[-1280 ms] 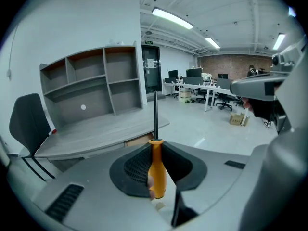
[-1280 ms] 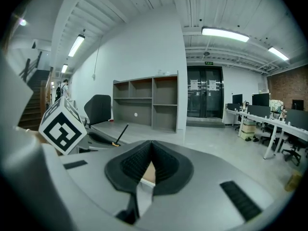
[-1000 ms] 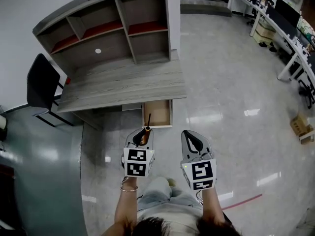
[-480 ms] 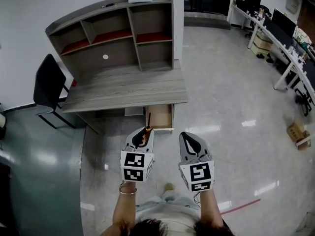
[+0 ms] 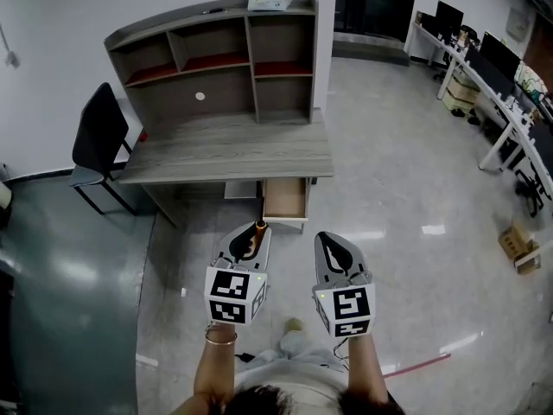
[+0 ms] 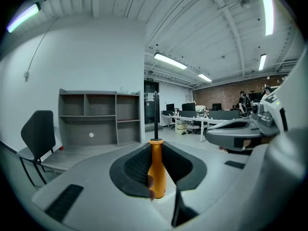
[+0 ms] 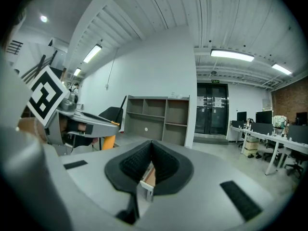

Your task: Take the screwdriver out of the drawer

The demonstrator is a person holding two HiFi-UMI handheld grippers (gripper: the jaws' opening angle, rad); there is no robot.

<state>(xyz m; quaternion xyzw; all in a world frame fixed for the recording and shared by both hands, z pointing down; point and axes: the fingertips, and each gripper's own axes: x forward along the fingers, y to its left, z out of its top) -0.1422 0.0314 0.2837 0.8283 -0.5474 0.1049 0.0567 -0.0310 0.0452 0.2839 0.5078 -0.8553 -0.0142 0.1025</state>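
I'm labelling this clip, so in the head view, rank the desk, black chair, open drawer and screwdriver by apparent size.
Largest first: desk, black chair, open drawer, screwdriver. The last two look close; the screwdriver is nearer the camera.

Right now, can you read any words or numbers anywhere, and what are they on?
No text here can be read.
The two marker cubes: only black-and-white squares, no letters.
Small sign above the glass doors: too small to read.
Sheets on those doors: blurred.
Box on top of the shelf unit: print too small.
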